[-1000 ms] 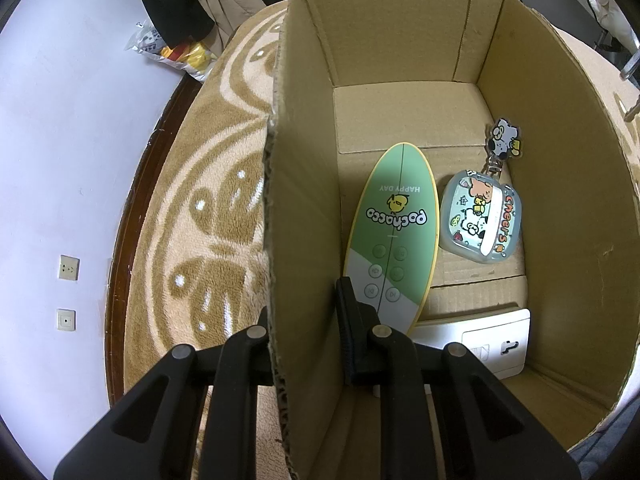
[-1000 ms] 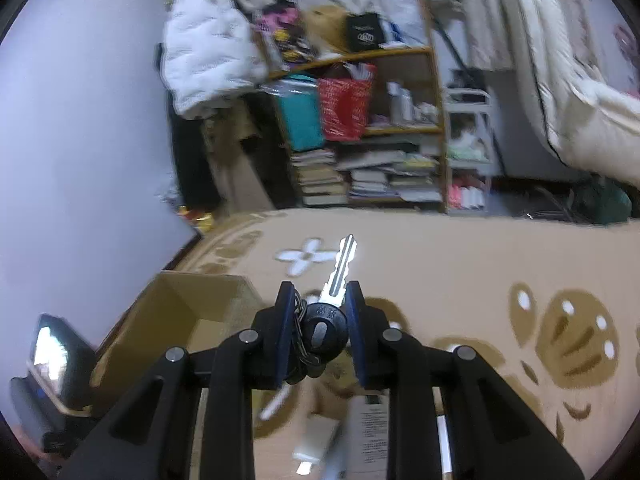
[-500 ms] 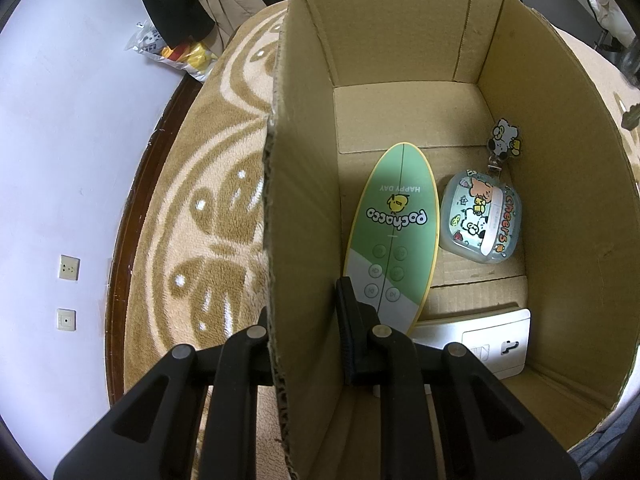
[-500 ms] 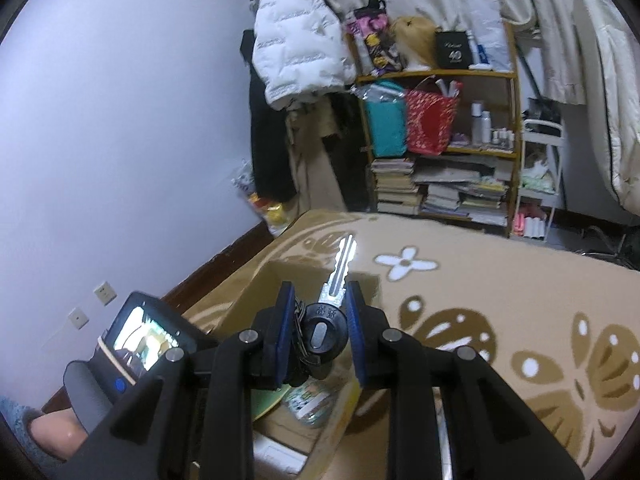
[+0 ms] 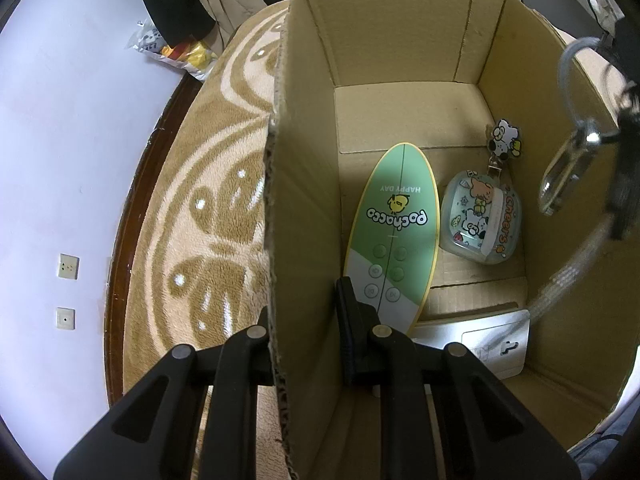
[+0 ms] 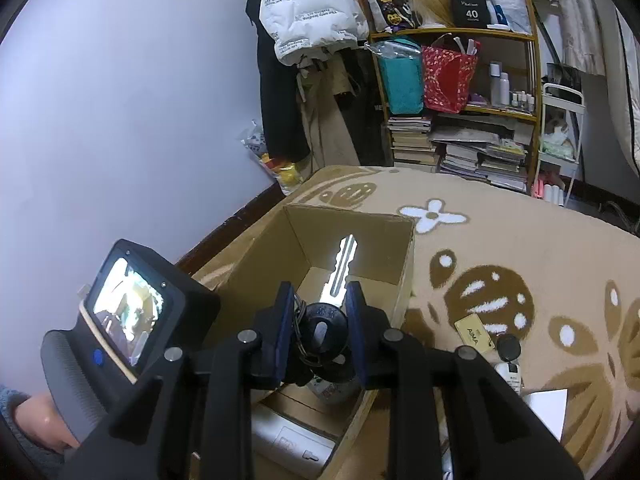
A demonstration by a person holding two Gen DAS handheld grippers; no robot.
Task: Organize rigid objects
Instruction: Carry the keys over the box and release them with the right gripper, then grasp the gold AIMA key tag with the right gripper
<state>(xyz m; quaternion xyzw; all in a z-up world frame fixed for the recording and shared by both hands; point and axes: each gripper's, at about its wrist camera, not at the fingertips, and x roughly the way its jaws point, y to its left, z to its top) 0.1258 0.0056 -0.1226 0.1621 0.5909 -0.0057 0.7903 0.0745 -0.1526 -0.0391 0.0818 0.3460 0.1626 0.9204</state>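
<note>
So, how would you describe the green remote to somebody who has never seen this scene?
Look inside the cardboard box on the carpet. On its floor, near the wall that the left gripper holds, lies a surfboard-shaped remote. It alone is green, with "Pochacco" and a yellow chick printed on it.

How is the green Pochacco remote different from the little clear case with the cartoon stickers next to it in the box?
The Pochacco remote is a long, pointed oval, opaque green and white with round buttons; the clear sticker case is short, rounded and translucent. The case carries a dog charm on a clip; the remote has none. The remote lies nearer the left gripper. Both rest inside the cardboard box.
</note>
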